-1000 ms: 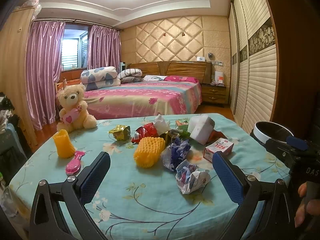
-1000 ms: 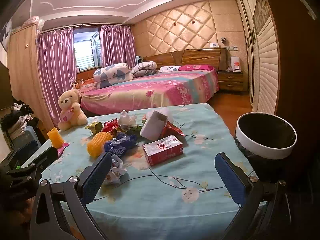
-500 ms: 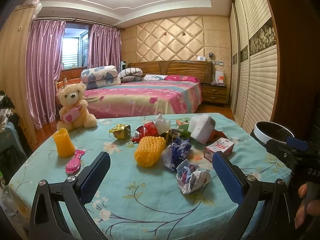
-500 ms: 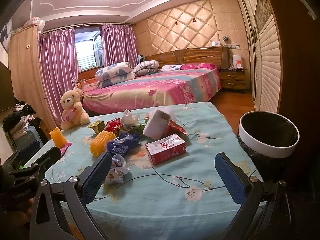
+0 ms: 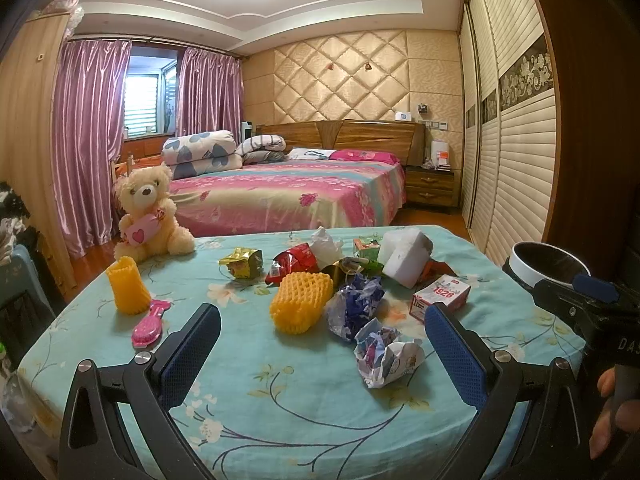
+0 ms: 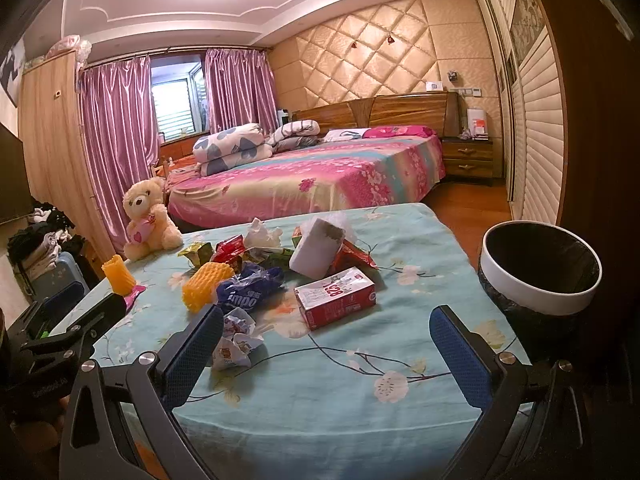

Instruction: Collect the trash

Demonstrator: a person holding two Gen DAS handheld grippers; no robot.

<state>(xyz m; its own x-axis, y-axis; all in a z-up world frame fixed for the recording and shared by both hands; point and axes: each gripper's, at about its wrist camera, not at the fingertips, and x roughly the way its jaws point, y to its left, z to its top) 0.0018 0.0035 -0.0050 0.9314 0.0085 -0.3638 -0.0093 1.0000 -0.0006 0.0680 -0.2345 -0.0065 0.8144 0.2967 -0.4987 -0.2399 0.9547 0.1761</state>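
Note:
Trash lies mid-table on the teal floral cloth (image 5: 280,400): a crumpled white wrapper (image 5: 386,354) (image 6: 236,346), a blue wrapper (image 5: 356,306) (image 6: 248,290), a yellow foam net (image 5: 302,306) (image 6: 206,284), a red and white carton (image 5: 440,298) (image 6: 336,298), a white foam block (image 5: 406,254) (image 6: 318,248) and red and gold packets (image 5: 294,264). The white-rimmed bin (image 6: 540,268) (image 5: 548,264) stands off the table's right edge. My left gripper (image 5: 320,346) is open and empty before the crumpled wrapper. My right gripper (image 6: 326,352) is open and empty near the carton.
A teddy bear (image 5: 148,216), a second yellow foam net (image 5: 124,286) and a pink brush (image 5: 150,328) sit at the table's left. A bed (image 5: 288,196) lies behind the table. A wardrobe (image 5: 516,160) lines the right wall.
The right gripper has edged forward and up a little, so the carton and bin sit lower in its view. The left view is nearly unchanged. Both grippers stay open.

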